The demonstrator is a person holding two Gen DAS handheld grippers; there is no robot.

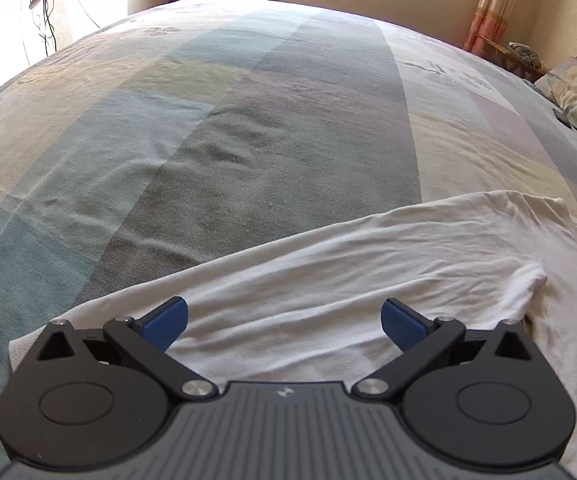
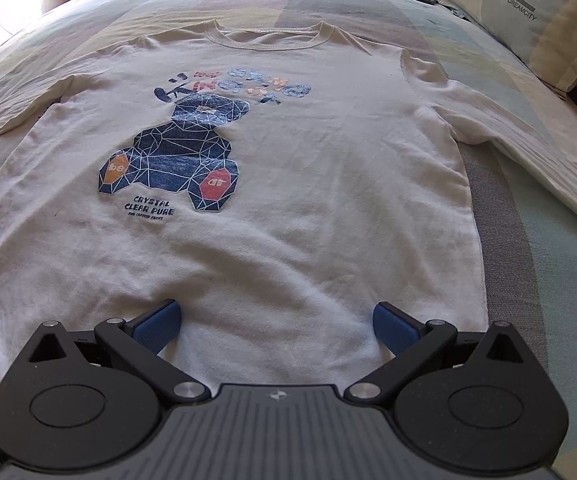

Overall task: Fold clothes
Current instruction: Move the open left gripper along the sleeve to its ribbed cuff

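On the bed (image 2: 528,240), over a striped pastel sheet, my white long-sleeve shirt (image 2: 288,200) lies flat, print side up, collar at the far end and hem toward me. Print is a dark blue geometric bear (image 2: 176,152) with an orange patch and a red patch, text "CRYSTAL CLEAR PURE" below it, more faded lettering above. My right gripper (image 2: 276,326) hovers over the hem area, jaws spread wide, blue pads (image 2: 156,328) apart with only shirt fabric showing between them, nothing gripped. Can't tell if the pads touch the cloth. Right sleeve (image 2: 508,128) runs out to the side and down along the sheet. A pillow (image 2: 528,20) marked "DREAMCITY" sits at the far right corner of the bed, a small dark object just beside it.

My left gripper (image 1: 284,322) is over the other sleeve (image 1: 348,264), which lies wrinkled across the sheet, folded in near the shirt body with the cuff end near my left pad. Jaws wide apart here too, empty. A bit of the print shows at the right edge of the left view. Beyond the bed: orange curtains (image 1: 492,4) by a window, cables (image 1: 44,12) on the left wall.
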